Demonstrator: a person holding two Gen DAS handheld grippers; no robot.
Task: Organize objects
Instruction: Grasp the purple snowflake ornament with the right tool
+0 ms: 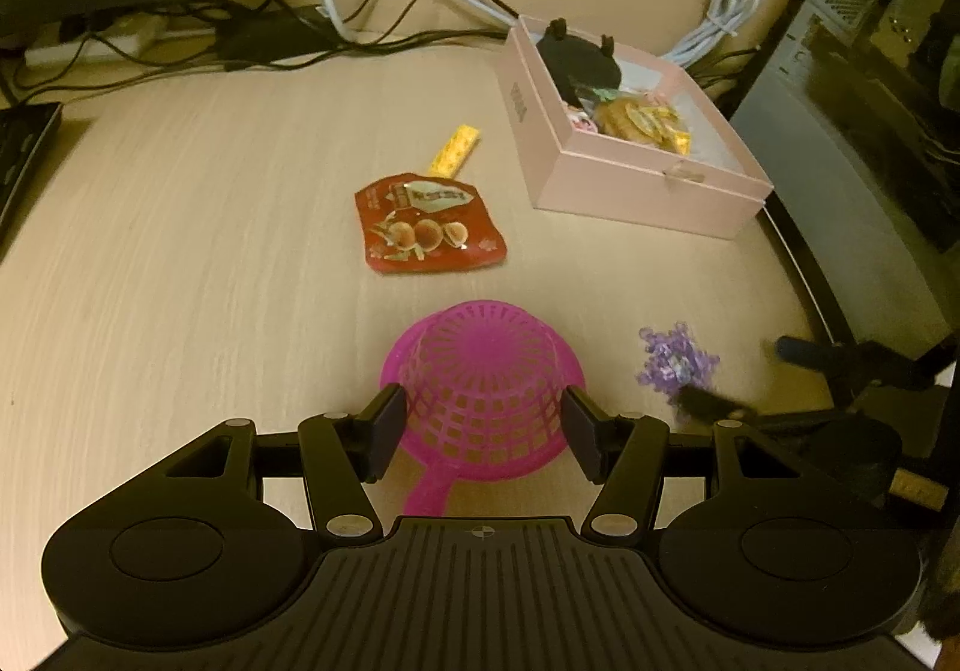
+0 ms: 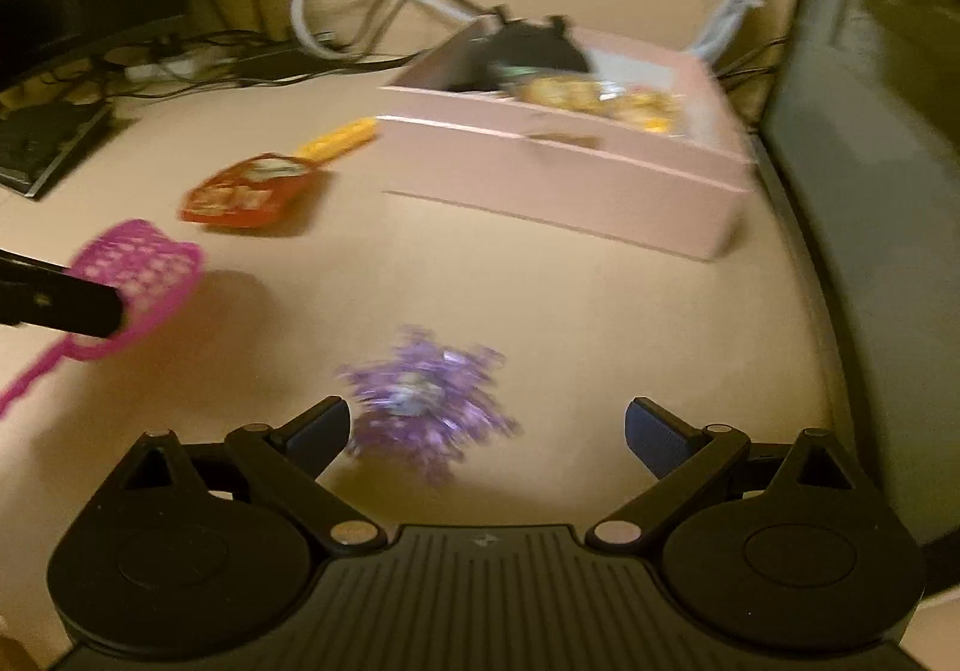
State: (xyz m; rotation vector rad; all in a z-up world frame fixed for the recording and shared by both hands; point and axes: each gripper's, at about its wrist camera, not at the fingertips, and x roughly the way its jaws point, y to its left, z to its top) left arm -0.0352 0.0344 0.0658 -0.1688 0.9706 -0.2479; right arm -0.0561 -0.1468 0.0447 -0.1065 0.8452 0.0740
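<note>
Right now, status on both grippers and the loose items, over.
Left gripper shut on pink strainer basket. Right gripper open, purple bow between fingers, ungripped. Red snack packet, yellow packet loose; pink box unobstructed.

You are looking at a strainer (image 1: 480, 377) lying upturned on the counter (image 1: 180, 251), a snack packet (image 1: 429, 224) behind it, a bow (image 1: 675, 359) to its right, and the box (image 1: 630, 173) sitting farther back right.

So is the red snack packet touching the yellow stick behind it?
Cannot tell. In the left wrist view the yellow stick meets the red snack packet at its top edge, but overlap could hide a gap; the right wrist view is blurred.
</note>
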